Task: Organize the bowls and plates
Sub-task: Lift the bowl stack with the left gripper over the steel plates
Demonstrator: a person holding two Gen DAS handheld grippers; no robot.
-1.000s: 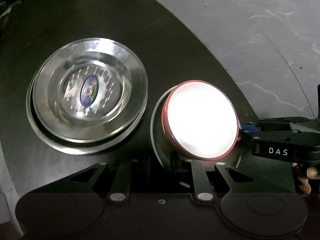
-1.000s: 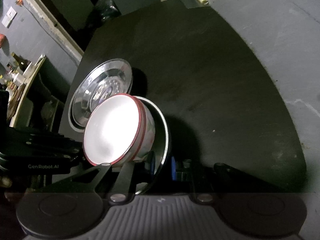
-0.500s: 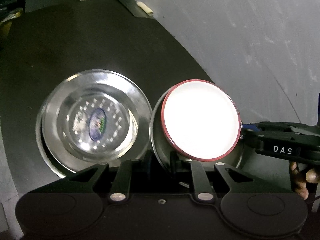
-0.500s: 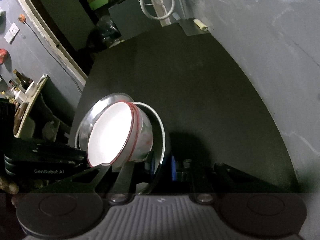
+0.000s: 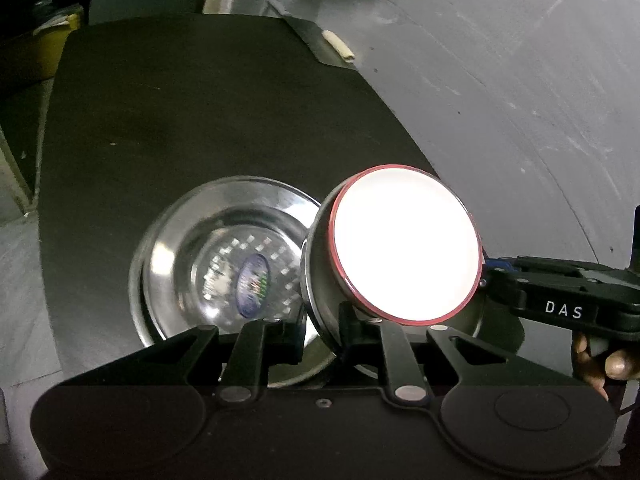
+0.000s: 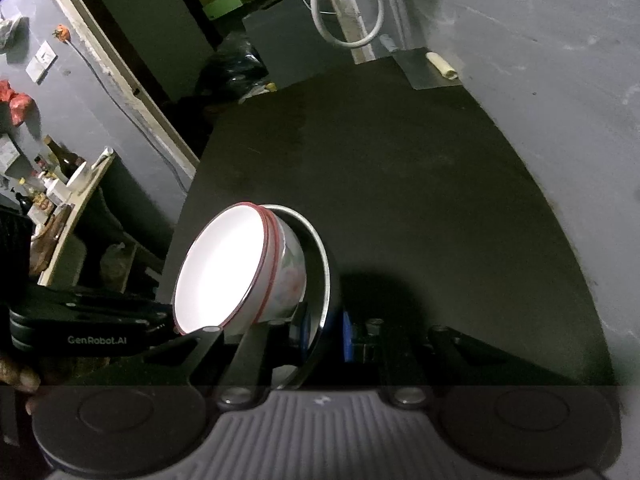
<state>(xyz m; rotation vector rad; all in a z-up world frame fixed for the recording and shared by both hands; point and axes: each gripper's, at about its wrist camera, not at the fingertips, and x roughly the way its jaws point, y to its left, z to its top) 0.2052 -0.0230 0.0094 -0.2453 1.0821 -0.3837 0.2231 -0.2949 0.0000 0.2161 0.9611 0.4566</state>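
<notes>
A white bowl (image 5: 406, 242) with a red rim sits in a steel plate (image 5: 316, 280) held tilted above the black table (image 5: 200, 120). My left gripper (image 5: 324, 344) is shut on that plate's near rim. My right gripper (image 5: 486, 276) grips the opposite rim. In the right wrist view the bowl proves to be two nested bowls (image 6: 224, 268) leaning in the steel plate (image 6: 326, 276), with my right gripper (image 6: 320, 344) shut on the rim and my left gripper (image 6: 168, 316) at the far side. A stack of steel plates (image 5: 224, 264) lies on the table beside and partly under the held plate.
Grey floor (image 5: 520, 100) curves around the table's right edge. A cream roll (image 5: 340, 46) lies at the far corner, with a white cable (image 6: 348, 12) behind it. A shelf with bottles (image 6: 60, 176) stands off the table's left side. A hand (image 5: 600, 364) holds the right gripper.
The held plate with the bowls has risen and moved over, so it overlaps the right edge of the steel plate stack. More of the far table and room shows in both views.
</notes>
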